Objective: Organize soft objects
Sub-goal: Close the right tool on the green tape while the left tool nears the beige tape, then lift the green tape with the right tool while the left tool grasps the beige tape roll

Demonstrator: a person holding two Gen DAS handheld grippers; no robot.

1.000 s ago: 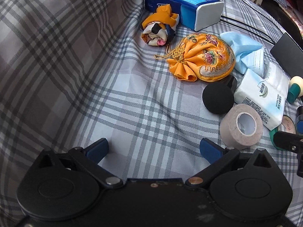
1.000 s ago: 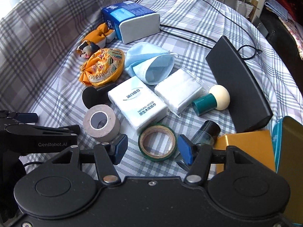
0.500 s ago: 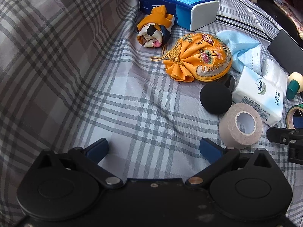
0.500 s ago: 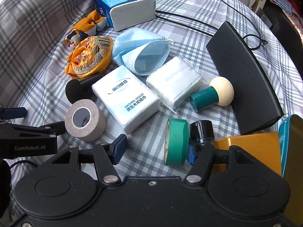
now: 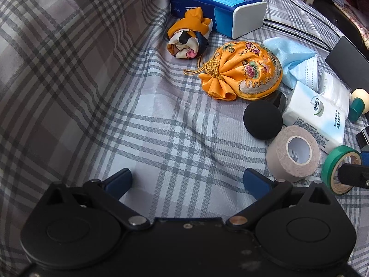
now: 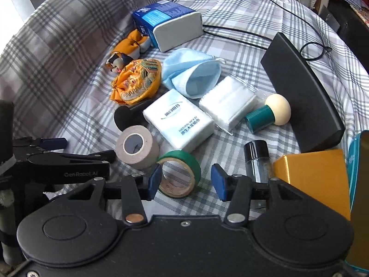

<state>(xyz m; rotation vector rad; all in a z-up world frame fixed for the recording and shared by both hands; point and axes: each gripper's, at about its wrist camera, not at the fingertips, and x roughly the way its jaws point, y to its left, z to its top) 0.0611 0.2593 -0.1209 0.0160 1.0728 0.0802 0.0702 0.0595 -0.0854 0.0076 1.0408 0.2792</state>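
Right wrist view: a grey plaid bedsheet [image 6: 253, 23] carries everything; largest on it is the black curved slab [image 6: 302, 92] at the right, then the blue tissue box [image 6: 168, 25] at the back, with the knotted scarf [image 6: 129, 48] touching its near end; just in front of the scarf lies the orange embroidered pouch [image 6: 136, 80], beside the blue face mask [image 6: 191, 76]; nearer sit the white tissue pack [image 6: 180, 124] and the clear-wrapped pad pack [image 6: 228, 101], touching side by side; the beige tape roll [image 6: 138, 145] stands just beside the green tape roll [image 6: 180, 173], which lies tilted between the pads of the right tool [image 6: 184, 180]; that tool is spread apart, its left pad touching the roll, its right pad clear of it; in the left wrist view the left tool [image 5: 186, 180] is released wide over bare sheet, well apart from the pouch, and the black foam ball [image 5: 263, 120] rests between pouch and beige roll.
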